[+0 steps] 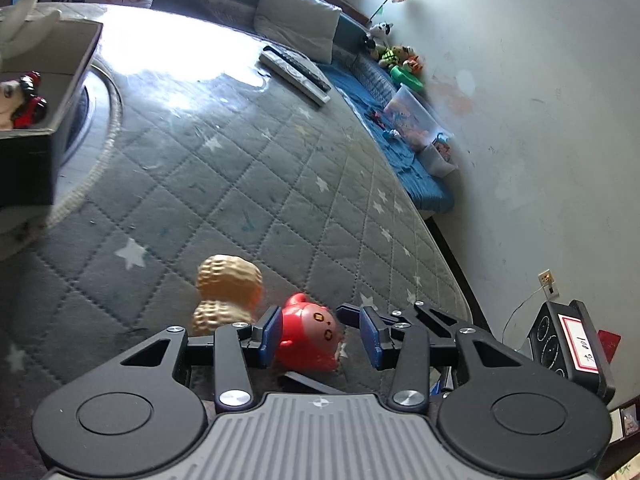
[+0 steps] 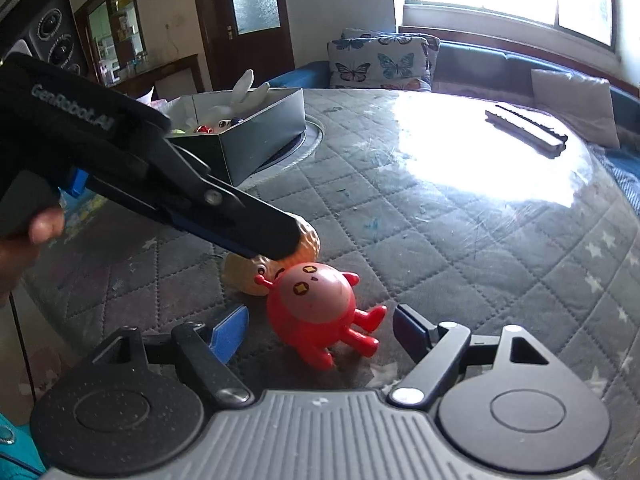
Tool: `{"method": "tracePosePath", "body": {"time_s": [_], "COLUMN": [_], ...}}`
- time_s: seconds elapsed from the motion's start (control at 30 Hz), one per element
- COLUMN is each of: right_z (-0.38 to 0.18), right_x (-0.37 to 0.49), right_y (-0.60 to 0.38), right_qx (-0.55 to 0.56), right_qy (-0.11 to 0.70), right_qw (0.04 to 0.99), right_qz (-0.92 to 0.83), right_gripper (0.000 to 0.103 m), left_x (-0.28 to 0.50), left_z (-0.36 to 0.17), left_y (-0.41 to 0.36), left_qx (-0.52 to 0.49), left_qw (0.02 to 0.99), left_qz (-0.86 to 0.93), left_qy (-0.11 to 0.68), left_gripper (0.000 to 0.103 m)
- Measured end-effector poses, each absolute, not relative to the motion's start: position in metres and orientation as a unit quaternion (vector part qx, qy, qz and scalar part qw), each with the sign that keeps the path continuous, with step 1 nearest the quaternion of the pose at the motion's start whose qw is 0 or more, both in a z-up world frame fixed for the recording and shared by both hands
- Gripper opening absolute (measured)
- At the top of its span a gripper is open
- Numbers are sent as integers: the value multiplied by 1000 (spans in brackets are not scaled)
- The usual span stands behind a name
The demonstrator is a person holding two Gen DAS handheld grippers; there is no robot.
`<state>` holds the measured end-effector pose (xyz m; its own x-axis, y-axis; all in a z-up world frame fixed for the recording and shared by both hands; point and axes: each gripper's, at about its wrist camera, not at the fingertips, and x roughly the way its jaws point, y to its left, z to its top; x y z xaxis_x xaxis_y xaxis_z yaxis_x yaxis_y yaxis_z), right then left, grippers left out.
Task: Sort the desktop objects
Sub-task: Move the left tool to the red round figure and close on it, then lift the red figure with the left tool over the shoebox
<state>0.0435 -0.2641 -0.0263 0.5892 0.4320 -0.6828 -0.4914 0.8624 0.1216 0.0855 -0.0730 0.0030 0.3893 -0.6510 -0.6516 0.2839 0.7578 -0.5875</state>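
Peanut toy (image 2: 306, 242) half hidden behind left gripper (image 1: 320, 334), both grippers wide around red figure (image 2: 320, 312), right gripper (image 2: 320, 330)

Glossy plastic red toy (image 2: 316, 304) (quilted cloth mat (image 2: 460, 240)).

The red toy (image 2: 316, 308) lies on the counter (image 2: 460, 240) between the spread jaws of the right hand-held gripper (image 2: 320, 330), with bare quilted cover on either side of it. Just behind it the peanut toy (image 1: 228, 294) blocks the far side, and the left hand-held gripper (image 2: 256, 236) slants in over the peanut from the left. Beyond these the counter runs open toward the remote (image 2: 526, 126) at the far right. The box (image 2: 256, 136) stands well apart at the far left.
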Motion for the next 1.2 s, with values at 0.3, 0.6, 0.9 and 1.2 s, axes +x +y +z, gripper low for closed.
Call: {"method": "tracePosePath", "body": {"time_s": [0.3, 0.6, 0.9, 1.2], "right_z": [-34, -37, -18, 24], "right_x": [49, 50, 47, 80], "right_y": [-273, -279, -273, -214], "right_qx": [-2, 15, -9, -59], "right_qy": [381, 380, 361, 307], "right_qw": [888, 888, 894, 896], "right_qz": [257, 259, 265, 315], "right_gripper": [65, 65, 65, 65], "left_x": [92, 93, 86, 93], "left_z": [-12, -22, -5, 39], "left_y": [-84, -87, -72, -8], "left_qx": [-197, -197, -212, -236], "left_qw": [805, 799, 809, 849], "left_qz": [-266, -259, -275, -243], "left_qy": [493, 505, 475, 406], "left_gripper": [45, 45, 45, 45]}}
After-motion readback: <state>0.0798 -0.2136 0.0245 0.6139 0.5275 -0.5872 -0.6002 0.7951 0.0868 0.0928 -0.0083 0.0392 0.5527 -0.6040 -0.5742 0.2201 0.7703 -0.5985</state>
